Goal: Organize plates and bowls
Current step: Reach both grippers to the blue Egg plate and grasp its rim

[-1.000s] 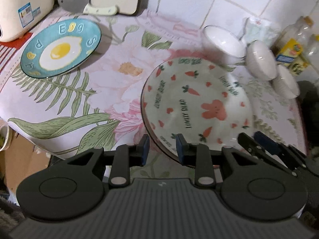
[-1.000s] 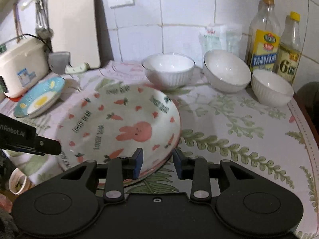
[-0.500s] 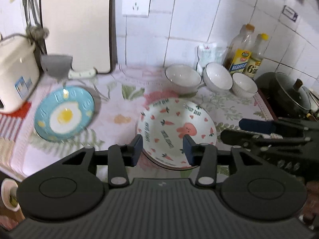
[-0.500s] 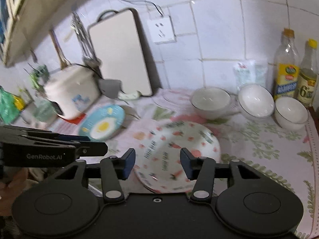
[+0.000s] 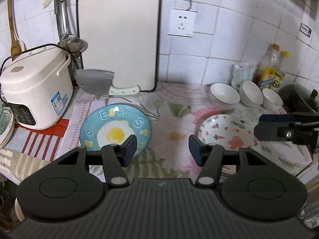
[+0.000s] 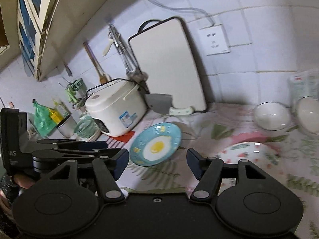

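Both hand-held grippers pulled up and back from carrot plate (image 5: 225, 131) since a second ago; jaws spread wider, view now takes in whole desk (image 5: 175, 119).

Left hand-held gripper (image 5: 162, 147): wide open, empty, hovering between egg plate (image 5: 115, 127) and carrot plate.

Right hand-held gripper (image 6: 157, 162): wide open, empty, aimed at egg plate, likely next pick for stacking.

Three white bowls (image 5: 224, 97) in row by wall, unstacked. Both plates flat, well apart.

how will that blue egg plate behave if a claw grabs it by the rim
The blue egg plate looks like glazed ceramic: a highlight gleams on its rim, so it is probably rigid, slick and breakable. It lies flat on the floral cloth, so getting a finger under the low rim may be awkward; it should slide rather than roll.
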`<move>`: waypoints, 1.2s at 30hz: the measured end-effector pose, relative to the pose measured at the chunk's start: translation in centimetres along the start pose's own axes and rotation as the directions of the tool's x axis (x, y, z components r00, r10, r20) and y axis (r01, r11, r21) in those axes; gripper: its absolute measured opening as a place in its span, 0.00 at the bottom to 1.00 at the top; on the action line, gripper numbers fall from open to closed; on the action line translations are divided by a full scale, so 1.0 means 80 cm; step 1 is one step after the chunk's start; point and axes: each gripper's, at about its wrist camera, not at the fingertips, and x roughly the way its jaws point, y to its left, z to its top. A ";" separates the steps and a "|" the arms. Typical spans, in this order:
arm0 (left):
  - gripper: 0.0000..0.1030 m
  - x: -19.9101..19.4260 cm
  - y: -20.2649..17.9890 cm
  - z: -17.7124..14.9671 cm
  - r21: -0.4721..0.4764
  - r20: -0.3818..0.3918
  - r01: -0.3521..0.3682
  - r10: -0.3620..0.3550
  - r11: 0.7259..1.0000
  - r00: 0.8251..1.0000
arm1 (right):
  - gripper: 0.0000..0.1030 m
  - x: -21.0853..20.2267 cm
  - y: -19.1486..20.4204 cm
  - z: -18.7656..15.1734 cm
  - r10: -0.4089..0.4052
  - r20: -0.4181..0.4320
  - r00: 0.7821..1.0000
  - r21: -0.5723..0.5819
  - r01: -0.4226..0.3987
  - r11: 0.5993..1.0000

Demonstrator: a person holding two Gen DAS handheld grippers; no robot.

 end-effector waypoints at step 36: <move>0.63 0.205 0.178 -0.056 -0.235 -0.132 -0.326 0.303 0.916 0.944 | 0.65 0.330 -0.062 -0.044 -0.085 -0.084 0.993 0.243 0.103 0.964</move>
